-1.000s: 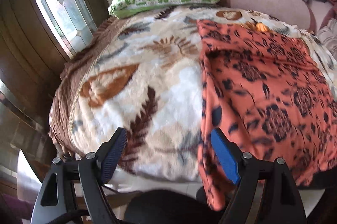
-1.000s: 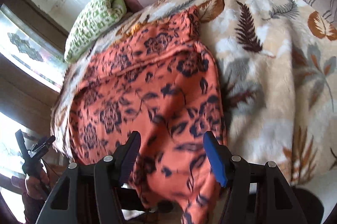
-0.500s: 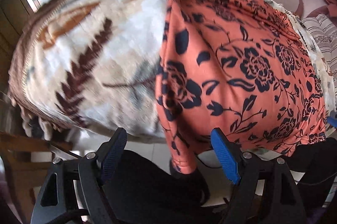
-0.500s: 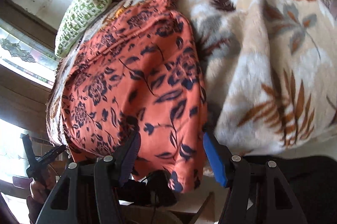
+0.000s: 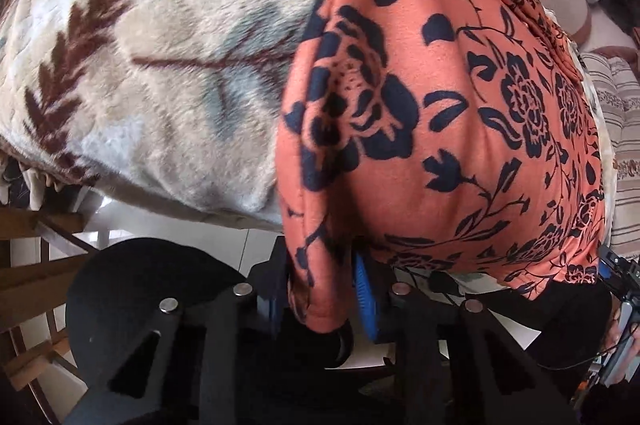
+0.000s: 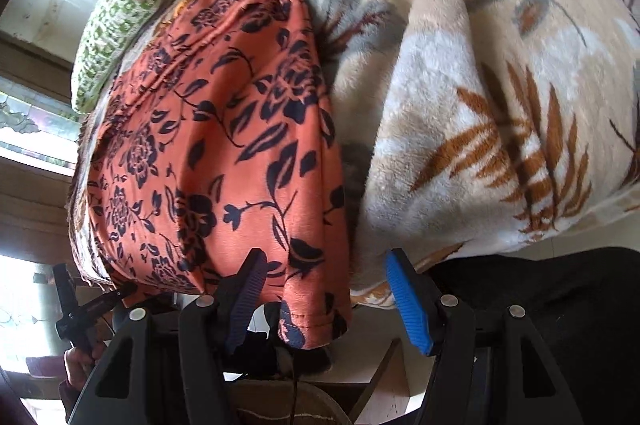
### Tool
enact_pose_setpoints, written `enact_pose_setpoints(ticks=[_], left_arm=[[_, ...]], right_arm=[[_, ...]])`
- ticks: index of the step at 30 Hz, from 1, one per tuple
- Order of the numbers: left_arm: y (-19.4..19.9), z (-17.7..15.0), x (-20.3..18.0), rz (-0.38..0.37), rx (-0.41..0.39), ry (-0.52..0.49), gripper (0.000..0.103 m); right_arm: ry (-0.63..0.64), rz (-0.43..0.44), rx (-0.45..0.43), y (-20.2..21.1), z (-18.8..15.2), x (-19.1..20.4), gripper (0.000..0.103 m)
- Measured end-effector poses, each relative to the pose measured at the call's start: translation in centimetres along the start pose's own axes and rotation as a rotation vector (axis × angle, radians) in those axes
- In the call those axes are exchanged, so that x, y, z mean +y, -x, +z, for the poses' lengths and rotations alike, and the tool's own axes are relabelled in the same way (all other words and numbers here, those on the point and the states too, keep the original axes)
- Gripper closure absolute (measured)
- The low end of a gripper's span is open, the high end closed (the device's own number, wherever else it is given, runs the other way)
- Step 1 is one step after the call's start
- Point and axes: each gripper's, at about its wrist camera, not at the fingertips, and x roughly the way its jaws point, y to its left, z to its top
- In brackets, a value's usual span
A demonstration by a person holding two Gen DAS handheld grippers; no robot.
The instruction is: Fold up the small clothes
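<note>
Two grippers meet one orange floral garment [image 5: 472, 113] draped over a plush leaf-print blanket [image 5: 168, 73], its soft hem hanging off the edge. Left gripper [image 5: 320, 301] is closing on one hanging corner; right gripper [image 6: 328, 301] stands released astride the other corner.

Orange floral-print cloth garment [image 5: 460, 97], soft and matt; cream leaf-patterned plush blanket [image 5: 160, 65], fuzzy pile; ribbed blue gripper pads [image 6: 408, 301], probably rubber; matt black plastic gripper frames.
</note>
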Motion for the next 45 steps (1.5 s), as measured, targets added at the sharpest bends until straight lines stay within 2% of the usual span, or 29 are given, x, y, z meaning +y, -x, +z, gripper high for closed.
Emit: enact_pose_setpoints(ticks=[2, 5, 7, 8, 9, 11, 12, 13, 15, 19, 22, 26, 28, 32, 36, 41, 45], left_arm=[[-0.2, 0.6, 0.0, -0.008, 0.007, 0.010, 0.049], [-0.1, 1.7, 0.9, -0.021, 0.005, 0.000, 0.048], [-0.3, 2.0, 1.6, -0.035, 0.009, -0.002, 0.068], [-0.5, 2.3, 1.7, -0.042, 0.017, -0.004, 0.083], [-0.6, 2.3, 1.9, -0.051, 0.021, -0.007, 0.087], [-0.6, 2.1, 2.0, -0.060, 0.011, -0.014, 0.095], [-0.4, 1.8, 1.7, -0.070, 0.005, -0.022, 0.097], [-0.1, 1.7, 1.3, -0.076, -0.001, -0.031, 0.097], [1.1, 1.7, 0.7, -0.107, -0.016, -0.053, 0.097], [4.1, 2.2, 1.3, -0.225, -0.035, -0.051, 0.097], [7.4, 3.0, 1.3, -0.285, -0.076, -0.084, 0.097], [11.9, 4.6, 0.6, -0.391, -0.153, -0.132, 0.097], [13.7, 5.8, 0.4, -0.418, -0.188, -0.150, 0.097], [17.3, 9.8, 0.4, -0.489, -0.257, -0.151, 0.097], [18.3, 15.9, 0.1, -0.513, -0.297, -0.127, 0.097], [16.9, 25.7, -0.6, -0.513, -0.293, -0.056, 0.097], [12.2, 33.7, -1.2, -0.477, -0.246, 0.013, 0.097]], right_arm=[[0.001, 0.003, 0.026, -0.7, -0.1, 0.4, 0.037], [0.009, -0.054, 0.052, -1.8, -0.3, 1.2, 0.037], [-0.003, -0.072, 0.056, -2.6, -0.4, 1.3, 0.037], [-0.013, -0.062, 0.063, -3.0, -0.5, 1.2, 0.038], [-0.022, -0.049, 0.074, -3.3, -0.6, 1.1, 0.040], [-0.014, -0.030, 0.098, -3.6, -0.7, 1.1, 0.072], [-0.008, -0.010, 0.098, -3.4, -0.9, 1.1, 0.084], [-0.011, 0.015, 0.097, -3.0, -0.9, 1.2, 0.090], [-0.021, 0.068, 0.091, -1.8, -0.8, 1.2, 0.093], [-0.032, 0.237, 0.043, 1.7, 0.1, 1.7, 0.094], [-0.026, 0.370, -0.016, 4.8, 1.2, 2.4, 0.094], [-0.024, 0.503, -0.082, 7.9, 2.5, 3.8, 0.094], [-0.017, 0.550, -0.122, 9.4, 3.9, 4.6, 0.094], [-0.029, 0.613, -0.194, 11.7, 7.3, 5.3, 0.094], [-0.060, 0.635, -0.279, 12.6, 13.5, 6.1, 0.094], [-0.133, 0.637, -0.341, 10.8, 22.6, 6.6, 0.094], [-0.240, 0.593, -0.347, 6.1, 30.0, 6.1, 0.094]])
